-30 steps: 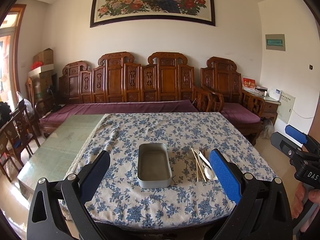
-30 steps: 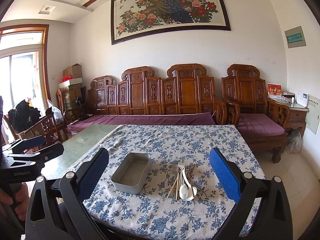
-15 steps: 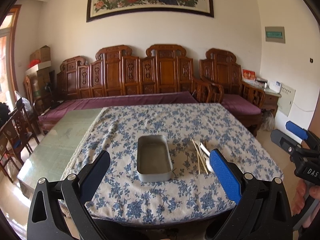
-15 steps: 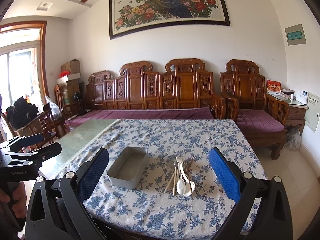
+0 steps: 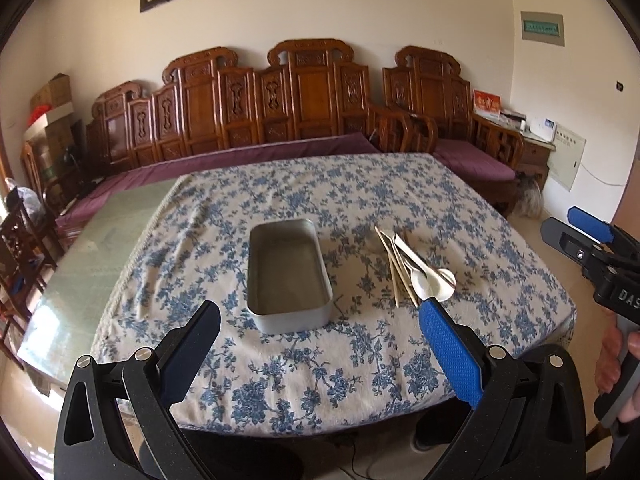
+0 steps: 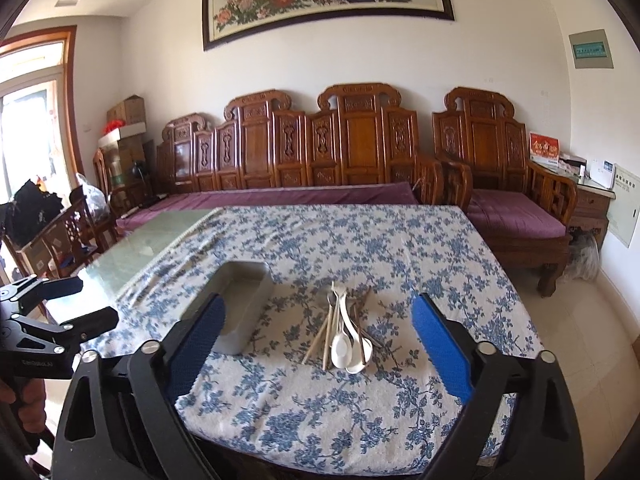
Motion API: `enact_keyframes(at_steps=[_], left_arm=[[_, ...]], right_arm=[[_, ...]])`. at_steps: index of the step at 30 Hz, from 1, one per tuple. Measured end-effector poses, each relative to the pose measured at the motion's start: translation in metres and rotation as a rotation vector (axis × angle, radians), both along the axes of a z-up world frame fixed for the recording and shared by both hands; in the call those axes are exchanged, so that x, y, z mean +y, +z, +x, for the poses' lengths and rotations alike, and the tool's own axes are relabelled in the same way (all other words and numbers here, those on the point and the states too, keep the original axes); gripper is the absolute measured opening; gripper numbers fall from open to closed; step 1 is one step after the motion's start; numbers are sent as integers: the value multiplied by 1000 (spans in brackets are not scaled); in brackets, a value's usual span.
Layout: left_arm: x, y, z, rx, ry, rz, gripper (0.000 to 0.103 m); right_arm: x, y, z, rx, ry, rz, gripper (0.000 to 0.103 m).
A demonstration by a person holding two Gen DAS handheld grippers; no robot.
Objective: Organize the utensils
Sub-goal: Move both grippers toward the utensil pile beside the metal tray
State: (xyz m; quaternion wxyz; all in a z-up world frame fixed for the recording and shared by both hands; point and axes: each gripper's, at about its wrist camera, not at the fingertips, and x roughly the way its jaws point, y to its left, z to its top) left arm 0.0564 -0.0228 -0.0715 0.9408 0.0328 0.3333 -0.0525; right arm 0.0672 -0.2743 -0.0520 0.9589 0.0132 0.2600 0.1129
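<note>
Currently both grippers hang over the near edge of the counter (image 5: 280,396), nothing held. Landmark: the metal tin (image 5: 289,276).

Left gripper (image 5: 320,320): fingers spread wide, empty, lined up on the tin's near short end but short of it, no contact. Right gripper (image 6: 320,320): fingers wide and closing slightly, nothing between them, no contact; they frame the utensil pile (image 6: 346,334) from the near side, well short of it.

Surroundings: the counter carries a blue-flowered cloth (image 6: 360,248); left of the tin the cloth ends and bare greenish glass (image 5: 100,248) shows. Behind the tin, past the counter's far edge, a carved wooden bench (image 5: 304,100) with a purple cushion runs along the wall. Cloth between the fingers and the tin or pile is bare, so nothing is in the way.

Tin: rectangular, open top, empty, long axis running from near edge to far edge of the counter.

Utensils: just right of the tin, not touching it. White spoons (image 5: 430,282) lie on light chopsticks (image 5: 396,268), with a darker pair (image 6: 360,312) in the same bundle. Long axes roughly parallel to the tin's, fanned slightly. Spoon bowls point to the near edge, handles away. The sticks converge at the far end and spread toward the near end. The exact count in the pile is unclear.
</note>
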Motion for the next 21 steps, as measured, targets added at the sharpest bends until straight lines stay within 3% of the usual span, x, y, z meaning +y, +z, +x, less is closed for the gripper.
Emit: enact_keyframes(at_steps=[7,17,21], left_arm=[[0,-21,27,46,-28,-8,97],[-3,-47,64,96,-80,-16,96],[-6,-54,76,110,-97,-24,89]], right_arm=[[-10,-30,33,56,2,-17,72],[-23,-67,96,129,0,-49,54],[-27,-86,128,171,21,-42,47]])
